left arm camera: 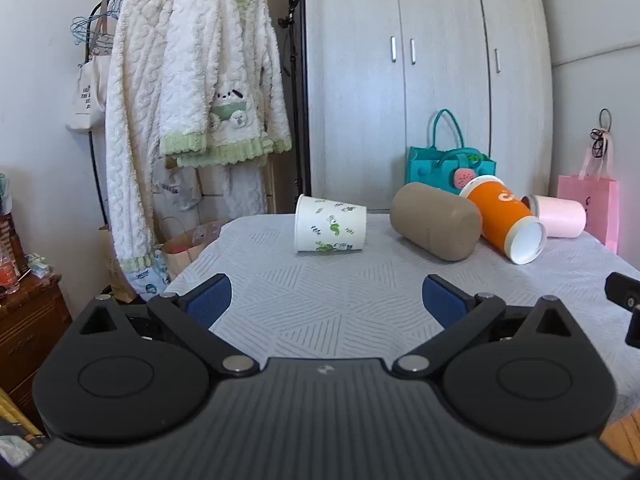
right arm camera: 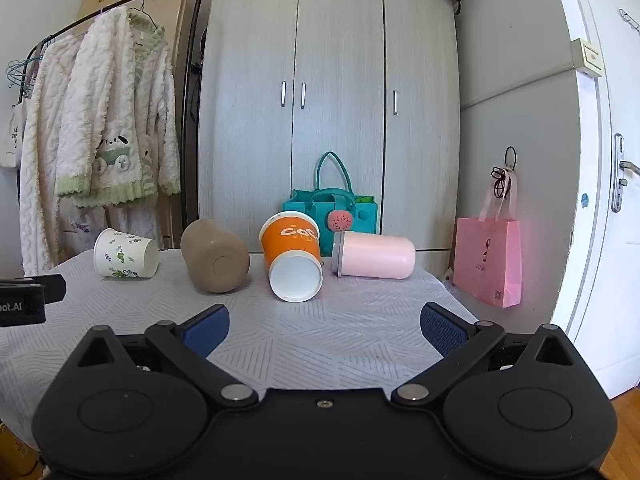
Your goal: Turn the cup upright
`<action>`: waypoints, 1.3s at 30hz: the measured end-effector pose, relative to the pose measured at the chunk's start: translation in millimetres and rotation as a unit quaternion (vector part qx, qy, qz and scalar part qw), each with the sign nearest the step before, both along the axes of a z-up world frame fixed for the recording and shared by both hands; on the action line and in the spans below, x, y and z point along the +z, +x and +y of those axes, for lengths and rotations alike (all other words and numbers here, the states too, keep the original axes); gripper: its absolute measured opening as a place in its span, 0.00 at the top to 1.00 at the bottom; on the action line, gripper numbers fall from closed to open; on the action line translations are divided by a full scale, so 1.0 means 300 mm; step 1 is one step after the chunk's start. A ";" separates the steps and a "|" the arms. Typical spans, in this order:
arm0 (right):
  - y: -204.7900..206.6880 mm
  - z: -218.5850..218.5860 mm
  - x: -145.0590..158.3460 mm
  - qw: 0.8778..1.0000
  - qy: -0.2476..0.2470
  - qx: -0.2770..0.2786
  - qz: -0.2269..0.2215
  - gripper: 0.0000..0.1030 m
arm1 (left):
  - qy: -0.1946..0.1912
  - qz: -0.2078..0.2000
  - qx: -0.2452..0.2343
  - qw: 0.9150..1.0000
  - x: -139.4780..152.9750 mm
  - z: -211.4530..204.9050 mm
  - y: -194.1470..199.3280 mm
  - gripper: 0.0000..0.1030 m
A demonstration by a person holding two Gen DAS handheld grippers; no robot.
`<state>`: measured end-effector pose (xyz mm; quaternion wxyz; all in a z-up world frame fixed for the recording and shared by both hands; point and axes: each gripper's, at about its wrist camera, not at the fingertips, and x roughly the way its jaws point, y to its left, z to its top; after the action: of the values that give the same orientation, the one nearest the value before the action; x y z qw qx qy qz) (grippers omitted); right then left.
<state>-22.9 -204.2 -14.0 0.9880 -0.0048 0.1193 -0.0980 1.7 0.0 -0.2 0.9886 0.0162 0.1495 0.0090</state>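
Several cups lie on their sides in a row on the table. A white paper cup with green prints is at the left, then a tan cup, an orange cup with its white base toward me, and a pink cup. My left gripper is open and empty, well short of the white cup. My right gripper is open and empty, short of the orange cup.
A teal bag stands behind the cups before a grey wardrobe. A pink paper bag hangs at the right by a door. Robes hang on a rack at the left. A wooden cabinet stands at the far left.
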 end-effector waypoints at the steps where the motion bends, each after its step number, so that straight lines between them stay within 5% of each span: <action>1: -0.002 0.000 0.002 1.000 0.001 0.000 -0.001 0.00 | 0.001 0.000 0.002 1.000 -0.001 0.000 0.002 0.00; 9: 0.014 -0.004 -0.012 1.000 0.003 0.001 -0.002 0.00 | -0.004 -0.035 -0.005 0.999 -0.007 0.012 -0.023 0.00; 13: 0.012 -0.006 -0.006 1.000 0.004 0.000 -0.004 0.00 | -0.002 -0.019 -0.009 1.000 -0.001 0.019 -0.013 0.00; 39: -0.001 0.002 -0.011 1.000 0.005 -0.001 -0.004 0.00 | -0.090 -0.054 -0.041 0.994 0.000 0.088 -0.050 0.00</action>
<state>-23.3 -203.6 -17.2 0.9884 0.0009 0.1162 -0.0980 -13.3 26.4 -0.2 0.9922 -0.0674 0.0953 -0.0447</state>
